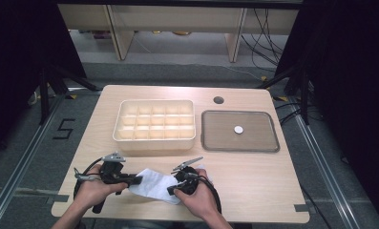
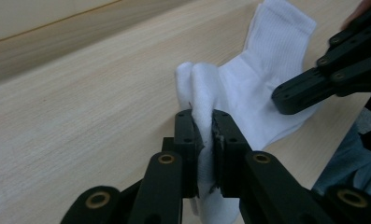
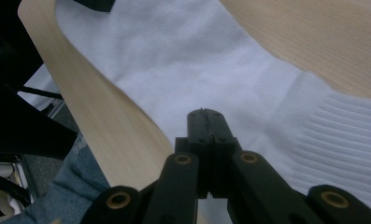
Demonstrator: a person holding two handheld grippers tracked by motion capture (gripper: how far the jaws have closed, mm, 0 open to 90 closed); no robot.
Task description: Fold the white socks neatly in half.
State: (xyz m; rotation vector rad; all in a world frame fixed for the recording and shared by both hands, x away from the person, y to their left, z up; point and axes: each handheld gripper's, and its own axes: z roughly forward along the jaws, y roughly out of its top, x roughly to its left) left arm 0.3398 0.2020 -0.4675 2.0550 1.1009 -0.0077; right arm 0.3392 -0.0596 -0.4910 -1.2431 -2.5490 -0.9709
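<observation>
White sock [image 1: 154, 185], rumpled, one end bunched upward, near front table edge

Sock [image 2: 262, 70]: white knit cloth, ribbed cuff, soft matt. Table [image 1: 254, 181]: pale wood-grain, smooth. Organiser box [image 1: 154, 121] at 12 o'clock: cream plastic.

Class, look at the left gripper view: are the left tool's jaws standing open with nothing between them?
No: the left tool has its black jaws pressed together on a bunched fold of the white fabric sock.
</observation>
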